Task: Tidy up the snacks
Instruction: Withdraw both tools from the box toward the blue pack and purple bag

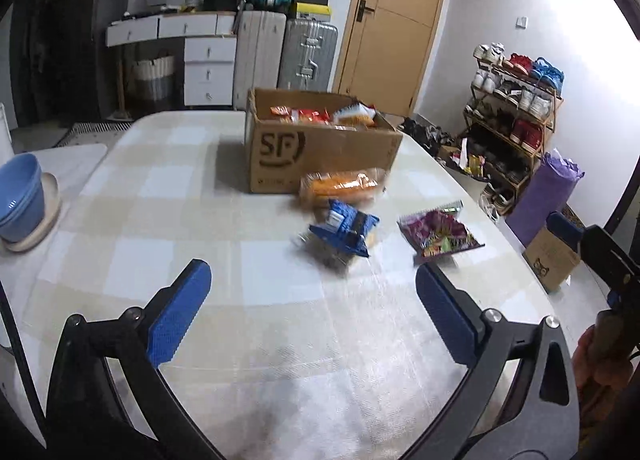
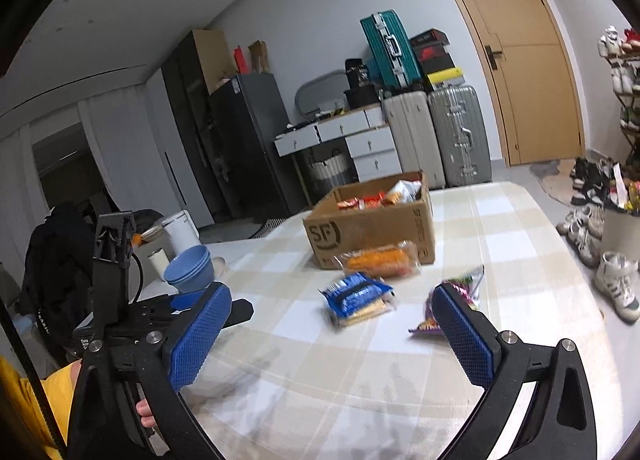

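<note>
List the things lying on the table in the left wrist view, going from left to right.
blue bowls → cardboard box → blue snack packet → purple snack packet

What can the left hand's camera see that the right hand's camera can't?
Only the left view shows the purple roll on the floor and the whole shoe rack. Only the right view shows the black fridge and a yellow sleeve. Both show the cardboard box, orange packet, blue packet, purple packet and blue bowls.
</note>
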A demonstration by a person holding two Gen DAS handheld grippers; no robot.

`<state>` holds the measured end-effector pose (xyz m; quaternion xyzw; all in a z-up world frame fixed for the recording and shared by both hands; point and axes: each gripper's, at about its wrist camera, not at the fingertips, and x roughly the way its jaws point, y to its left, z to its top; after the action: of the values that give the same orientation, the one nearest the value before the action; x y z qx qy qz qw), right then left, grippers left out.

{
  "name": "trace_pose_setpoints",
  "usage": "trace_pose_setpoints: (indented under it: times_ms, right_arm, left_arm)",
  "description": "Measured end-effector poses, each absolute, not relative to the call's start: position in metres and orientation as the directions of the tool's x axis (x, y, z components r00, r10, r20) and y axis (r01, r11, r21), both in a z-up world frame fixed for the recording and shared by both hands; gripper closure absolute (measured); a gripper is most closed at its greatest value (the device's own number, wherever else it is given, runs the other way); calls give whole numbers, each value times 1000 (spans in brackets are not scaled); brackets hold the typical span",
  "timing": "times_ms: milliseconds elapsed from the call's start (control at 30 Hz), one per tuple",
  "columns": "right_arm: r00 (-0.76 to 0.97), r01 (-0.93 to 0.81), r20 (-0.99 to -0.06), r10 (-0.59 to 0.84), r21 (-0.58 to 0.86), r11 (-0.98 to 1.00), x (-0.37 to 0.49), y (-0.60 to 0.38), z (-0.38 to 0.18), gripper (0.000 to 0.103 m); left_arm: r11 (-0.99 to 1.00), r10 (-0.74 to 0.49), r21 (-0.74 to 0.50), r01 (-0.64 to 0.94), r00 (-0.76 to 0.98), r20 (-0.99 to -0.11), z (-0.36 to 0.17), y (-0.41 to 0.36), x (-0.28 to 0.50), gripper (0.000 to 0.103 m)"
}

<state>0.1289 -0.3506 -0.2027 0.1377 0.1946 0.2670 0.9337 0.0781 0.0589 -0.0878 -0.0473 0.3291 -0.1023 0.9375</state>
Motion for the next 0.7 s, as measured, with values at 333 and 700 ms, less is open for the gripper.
trace_pose_setpoints:
  times_ms: [333, 700]
  right_arm:
    - [758, -417, -357, 546, 379, 826, 145, -350, -236, 1]
    - [767, -351, -401, 501, 391, 851, 167, -362, -259, 1]
  left_arm:
    - [976, -217, -126, 179, 737, -639, -104, 36, 114, 1]
    - [978, -199, -87, 191, 711, -674, -114, 19, 159, 1]
